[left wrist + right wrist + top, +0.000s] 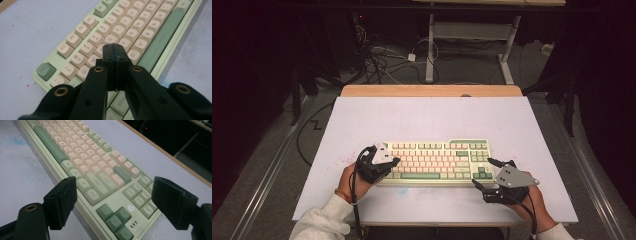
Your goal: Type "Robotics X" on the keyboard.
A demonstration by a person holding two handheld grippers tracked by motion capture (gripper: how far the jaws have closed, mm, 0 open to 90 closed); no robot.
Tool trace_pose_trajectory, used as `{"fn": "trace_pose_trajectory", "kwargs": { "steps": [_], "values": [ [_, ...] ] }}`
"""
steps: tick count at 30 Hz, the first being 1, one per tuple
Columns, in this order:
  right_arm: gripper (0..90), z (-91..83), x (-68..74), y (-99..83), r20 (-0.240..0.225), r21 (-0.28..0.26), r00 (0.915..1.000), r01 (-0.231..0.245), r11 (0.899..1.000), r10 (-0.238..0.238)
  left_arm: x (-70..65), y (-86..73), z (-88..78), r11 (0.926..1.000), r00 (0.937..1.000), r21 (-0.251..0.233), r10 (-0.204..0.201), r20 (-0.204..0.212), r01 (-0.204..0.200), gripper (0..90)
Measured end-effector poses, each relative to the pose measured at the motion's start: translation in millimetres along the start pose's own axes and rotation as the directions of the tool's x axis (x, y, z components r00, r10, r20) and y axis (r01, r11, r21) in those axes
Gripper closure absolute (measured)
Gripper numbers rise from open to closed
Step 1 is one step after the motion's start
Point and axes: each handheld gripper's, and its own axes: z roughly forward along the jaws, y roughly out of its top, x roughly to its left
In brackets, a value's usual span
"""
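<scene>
Two grippers work one keyboard point(437, 161), a green and cream one lying near the front of the white worktop point(422, 115). The left gripper point(393, 162) has its jaws pressed fully together, empty, tips poised over the letter keys at the keyboard's left end. The right gripper point(481, 173) sits at the right end, jaws spread wide, nothing between them, just off the arrow keys point(116, 220).

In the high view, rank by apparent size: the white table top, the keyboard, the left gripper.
1. White table top, largest.
2. Keyboard.
3. Left gripper, smallest; it sits above the table, nearer the camera, yet looks far smaller than the keyboard.
</scene>
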Motion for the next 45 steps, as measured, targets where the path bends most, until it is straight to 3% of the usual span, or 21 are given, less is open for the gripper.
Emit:
{"fn": "trace_pose_trajectory", "kwargs": {
  "steps": [5, 14, 19, 30, 41, 45],
  "values": [
    [21.3, 2.0, -0.3, -1.0, 0.002, 0.008, 1.0, 0.004, 1.0, -0.004, 4.3, 1.0, 6.7, 0.9999, 0.9999, 0.006, -0.015, 0.005, 0.015, 87.6],
    [21.3, 2.2, -0.6, -2.3, 0.004, 0.015, 1.0, 0.006, 1.0, -0.006, 2.9, 4.4, 21.2, 0.999, 0.9999, 0.045, -0.003, 0.016, 0.002, 87.7],
    [21.3, 3.0, -0.4, -2.6, 0.001, 0.017, 1.0, 0.008, 1.0, -0.008, 6.9, 3.7, 24.0, 0.9987, 0.9998, 0.048, -0.015, 0.016, 0.015, 87.6],
    [21.3, 3.5, -0.2, -3.4, 0.001, 0.024, 0.9999, 0.015, 1.0, -0.015, 5.1, 3.5, 29.4, 0.9969, 0.9998, 0.079, -0.001, 0.022, -0.001, 87.7],
    [21.3, 3.0, -1.3, -3.3, 0.004, 0.021, 0.9999, 0.015, 1.0, -0.015, 2.6, 6.2, 21.5, 0.9992, 0.9998, 0.036, 0.017, -0.005, -0.017, 87.6],
    [21.3, 2.0, -0.8, -2.8, 0.005, 0.021, 0.9999, 0.015, 1.0, -0.015, 2.1, 8.1, 15.0, 0.9999, 0.9996, -0.002, 0.017, -0.024, -0.017, 87.6]
  ]
}}
